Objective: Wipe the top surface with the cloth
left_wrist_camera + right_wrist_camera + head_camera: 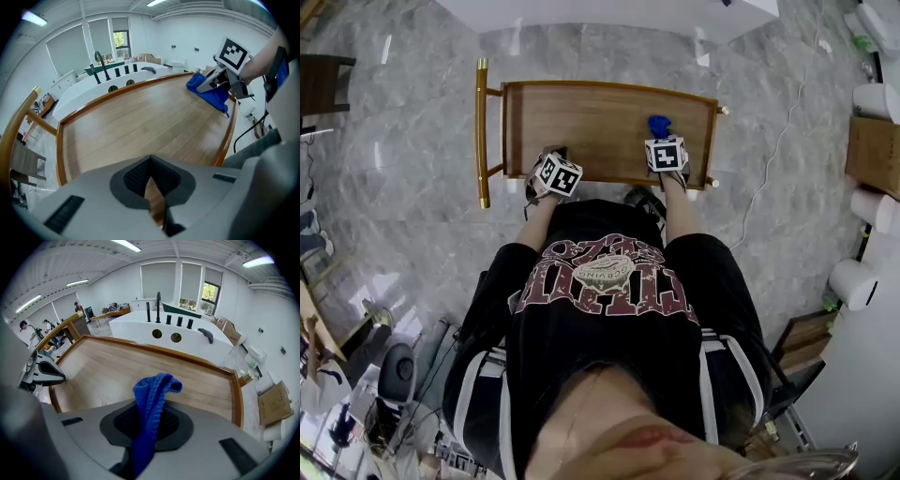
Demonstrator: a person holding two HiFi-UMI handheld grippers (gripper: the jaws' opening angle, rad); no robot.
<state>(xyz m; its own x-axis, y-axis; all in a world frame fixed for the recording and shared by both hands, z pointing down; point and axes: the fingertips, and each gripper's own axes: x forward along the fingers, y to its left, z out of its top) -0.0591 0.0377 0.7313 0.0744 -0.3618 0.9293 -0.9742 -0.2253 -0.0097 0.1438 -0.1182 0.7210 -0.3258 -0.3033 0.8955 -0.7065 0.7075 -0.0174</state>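
Grey marble flooring (403,141) was seen beneath a wooden trolley top (591,117) edged by a raised rim. A blue knitted cloth (151,394) was clamped in the right gripper (150,425) above the top's near right part. The left gripper (151,180) was closed on nothing at the near left edge.
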